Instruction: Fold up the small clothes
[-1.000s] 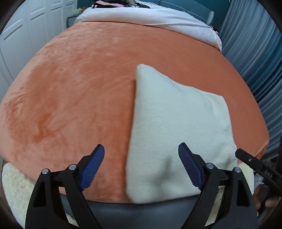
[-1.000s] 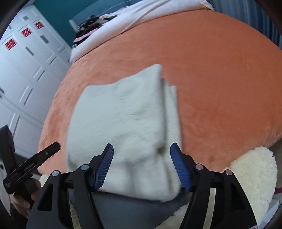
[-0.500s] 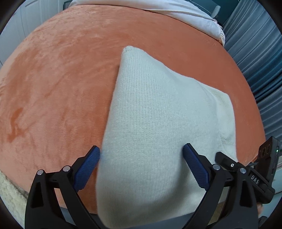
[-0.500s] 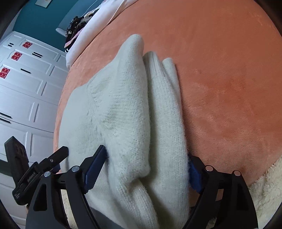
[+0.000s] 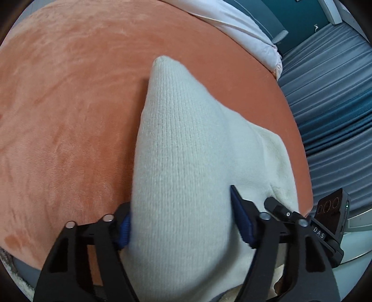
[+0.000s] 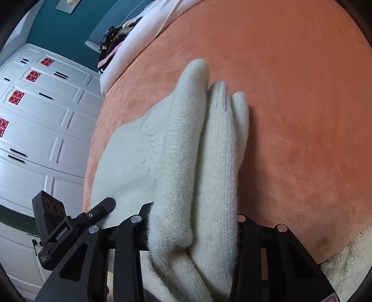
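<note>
Bare orange blanket (image 5: 69, 104) all around, white bedding (image 5: 232, 21) beyond

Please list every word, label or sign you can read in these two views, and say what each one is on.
"DAS": white letters on the right gripper, seen from the left wrist.
Print on the left gripper, seen from the right wrist: too blurred to read.
Red signs on the white wardrobe doors: too small to read.

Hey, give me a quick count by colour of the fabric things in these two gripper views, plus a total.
Cream: 2, the knit garment and the fleece edge
Orange: 1, the plush blanket
White: 1, the sheet
Grey-blue: 1, the curtain
Total: 5
</note>
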`<action>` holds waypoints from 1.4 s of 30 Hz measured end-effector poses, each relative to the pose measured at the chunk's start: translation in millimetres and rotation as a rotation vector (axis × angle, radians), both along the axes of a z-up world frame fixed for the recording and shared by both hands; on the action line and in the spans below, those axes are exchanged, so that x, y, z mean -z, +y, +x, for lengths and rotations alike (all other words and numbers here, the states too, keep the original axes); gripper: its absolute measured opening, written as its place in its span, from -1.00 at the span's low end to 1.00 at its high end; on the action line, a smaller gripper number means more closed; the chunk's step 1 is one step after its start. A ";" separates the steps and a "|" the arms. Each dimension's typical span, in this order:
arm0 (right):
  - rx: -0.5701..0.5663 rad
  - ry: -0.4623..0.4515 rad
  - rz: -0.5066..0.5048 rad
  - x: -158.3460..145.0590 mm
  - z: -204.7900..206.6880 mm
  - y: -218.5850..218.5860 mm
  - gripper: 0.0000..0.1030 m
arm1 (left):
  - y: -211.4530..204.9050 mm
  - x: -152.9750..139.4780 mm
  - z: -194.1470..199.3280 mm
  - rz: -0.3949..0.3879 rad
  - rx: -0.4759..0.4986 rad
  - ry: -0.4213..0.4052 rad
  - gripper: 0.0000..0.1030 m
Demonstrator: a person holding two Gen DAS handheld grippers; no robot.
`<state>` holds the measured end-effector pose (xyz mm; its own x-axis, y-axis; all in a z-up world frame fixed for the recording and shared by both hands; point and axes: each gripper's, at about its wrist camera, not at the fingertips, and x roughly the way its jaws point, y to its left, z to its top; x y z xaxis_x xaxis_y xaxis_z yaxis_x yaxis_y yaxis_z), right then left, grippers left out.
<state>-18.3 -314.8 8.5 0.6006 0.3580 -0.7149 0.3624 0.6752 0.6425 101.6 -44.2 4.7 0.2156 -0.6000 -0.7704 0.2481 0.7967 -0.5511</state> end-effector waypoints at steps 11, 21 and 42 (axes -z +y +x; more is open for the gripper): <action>0.104 -0.048 -0.082 -37.3 -58.2 -53.2 -0.31 | -50.4 -21.9 -30.8 -0.119 0.095 -0.017 0.19; 0.130 -0.028 -0.103 -28.7 -57.4 -52.2 -0.31 | -66.9 -32.4 -35.5 -0.014 0.106 -0.065 0.02; 0.211 0.020 -0.305 -96.2 -56.4 -96.8 -0.37 | 0.8 -143.2 -10.8 0.070 0.067 -0.260 0.14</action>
